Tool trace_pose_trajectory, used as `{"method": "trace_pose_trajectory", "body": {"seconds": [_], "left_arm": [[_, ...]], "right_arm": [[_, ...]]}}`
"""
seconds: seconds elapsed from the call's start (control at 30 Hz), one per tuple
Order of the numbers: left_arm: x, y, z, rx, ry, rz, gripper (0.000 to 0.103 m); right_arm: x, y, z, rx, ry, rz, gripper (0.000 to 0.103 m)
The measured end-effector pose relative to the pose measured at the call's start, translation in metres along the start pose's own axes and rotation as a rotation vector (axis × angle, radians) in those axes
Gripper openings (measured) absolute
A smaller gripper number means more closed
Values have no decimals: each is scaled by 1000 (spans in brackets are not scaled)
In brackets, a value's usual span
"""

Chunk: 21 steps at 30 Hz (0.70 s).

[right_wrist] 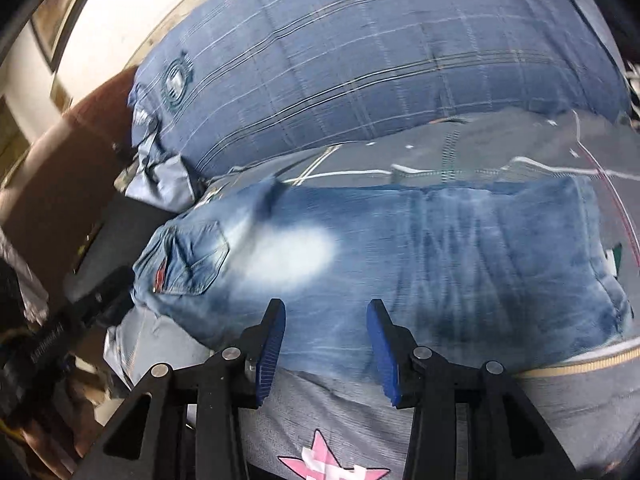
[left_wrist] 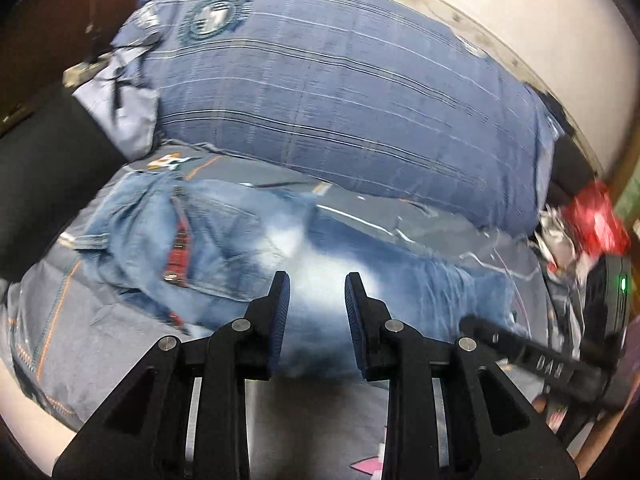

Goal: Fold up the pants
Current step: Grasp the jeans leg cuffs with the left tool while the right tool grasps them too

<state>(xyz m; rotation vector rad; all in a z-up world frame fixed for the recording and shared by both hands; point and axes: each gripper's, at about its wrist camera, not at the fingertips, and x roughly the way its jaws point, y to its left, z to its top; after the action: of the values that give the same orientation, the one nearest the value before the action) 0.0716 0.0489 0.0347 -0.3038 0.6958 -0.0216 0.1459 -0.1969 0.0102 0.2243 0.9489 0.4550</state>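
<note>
Faded blue jeans [right_wrist: 400,256] lie flat across the grey bedsheet, waistband and back pocket [right_wrist: 196,260] at the left, leg end at the right. In the left wrist view the jeans [left_wrist: 248,240] lie ahead with a red label at the waist. My left gripper [left_wrist: 318,284] is open and empty, just above the jeans' near edge. My right gripper [right_wrist: 326,312] is open and empty over the jeans' near edge. The right gripper's body also shows at the right of the left wrist view [left_wrist: 540,356].
A large blue plaid pillow [left_wrist: 340,92] lies behind the jeans against a white wall [left_wrist: 520,8]; it also shows in the right wrist view [right_wrist: 380,64]. Red and silver wrapping [left_wrist: 592,220] sits at the right. The bedsheet [right_wrist: 560,420] has a pink star print [right_wrist: 320,460].
</note>
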Motion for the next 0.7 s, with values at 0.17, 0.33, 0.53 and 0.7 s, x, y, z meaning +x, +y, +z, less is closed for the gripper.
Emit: {"method": "trace_pose_trajectory", "body": {"seconds": [0.17, 0.33, 0.53, 0.7], "left_arm": [[5, -31, -8, 47, 29, -45, 26], [9, -79, -19, 167, 63, -172, 26], [36, -156, -45, 378, 142, -289, 37], [70, -222, -77, 553, 207, -380, 43]], "right_arm": [[-29, -23, 15, 37, -68, -14, 41], [-67, -73, 27, 144, -147, -77, 46], [-106, -166, 31, 393, -221, -86, 50], [-109, -214, 20, 598, -233, -48, 51]]}}
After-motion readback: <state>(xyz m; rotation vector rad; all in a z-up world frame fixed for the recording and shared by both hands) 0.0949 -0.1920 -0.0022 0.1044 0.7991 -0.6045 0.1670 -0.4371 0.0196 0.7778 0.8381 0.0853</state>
